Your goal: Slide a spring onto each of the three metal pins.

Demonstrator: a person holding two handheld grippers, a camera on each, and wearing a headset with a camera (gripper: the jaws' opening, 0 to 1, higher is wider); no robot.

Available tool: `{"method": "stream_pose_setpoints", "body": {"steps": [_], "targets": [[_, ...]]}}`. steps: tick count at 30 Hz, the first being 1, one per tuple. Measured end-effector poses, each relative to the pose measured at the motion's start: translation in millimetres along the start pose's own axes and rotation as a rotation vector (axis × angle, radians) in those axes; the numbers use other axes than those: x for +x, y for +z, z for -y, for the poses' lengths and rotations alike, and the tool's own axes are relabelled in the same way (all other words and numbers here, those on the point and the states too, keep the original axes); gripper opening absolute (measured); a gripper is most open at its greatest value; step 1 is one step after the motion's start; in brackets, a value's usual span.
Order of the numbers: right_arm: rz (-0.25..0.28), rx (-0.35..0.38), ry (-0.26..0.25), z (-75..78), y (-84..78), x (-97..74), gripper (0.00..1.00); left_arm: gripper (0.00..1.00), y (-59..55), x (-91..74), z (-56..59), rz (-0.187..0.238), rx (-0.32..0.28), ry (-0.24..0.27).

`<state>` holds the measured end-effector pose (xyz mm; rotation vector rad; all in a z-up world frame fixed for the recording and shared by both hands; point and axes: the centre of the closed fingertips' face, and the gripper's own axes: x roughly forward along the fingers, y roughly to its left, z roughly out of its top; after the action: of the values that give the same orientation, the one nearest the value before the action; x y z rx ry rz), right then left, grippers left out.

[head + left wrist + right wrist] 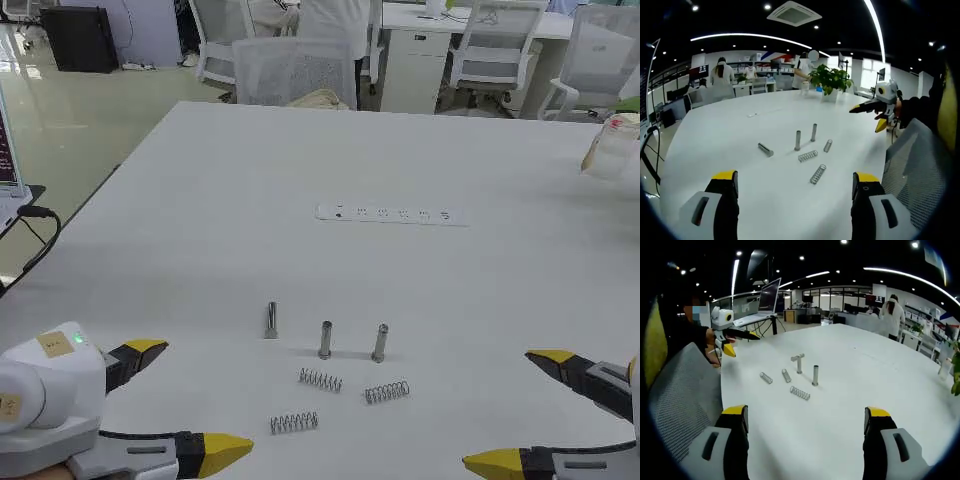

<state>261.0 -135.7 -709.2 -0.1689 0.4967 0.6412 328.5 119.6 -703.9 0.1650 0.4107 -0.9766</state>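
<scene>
Two steel pins stand upright mid-table (325,339) (380,342). A third pin (271,320) to their left lies on its side, as the left gripper view (765,149) makes plain. Three loose springs (320,379) (387,392) (294,423) lie flat just in front of the pins. My left gripper (190,400) is open at the near left, empty, a hand's width from the closest spring. My right gripper (515,410) hovers open and empty at the near right. In the right gripper view the pins (815,375) and springs (800,392) sit ahead of the open jaws.
A white power strip (392,213) lies farther back on the white table (200,200). A clear plastic bag (610,145) sits at the far right edge. Office chairs (295,70) stand beyond the far edge, and a black cable (40,225) hangs off the left side.
</scene>
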Motion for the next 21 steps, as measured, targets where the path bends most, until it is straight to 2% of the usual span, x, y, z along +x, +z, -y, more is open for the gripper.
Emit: {"method": "stream_pose_setpoints", "body": {"steps": [21], "targets": [[-0.008,-0.022,0.035,-6.2,3.9,8.5,0.95,0.89,-4.3,-8.5,-1.0,0.004,-0.014,0.023]]}}
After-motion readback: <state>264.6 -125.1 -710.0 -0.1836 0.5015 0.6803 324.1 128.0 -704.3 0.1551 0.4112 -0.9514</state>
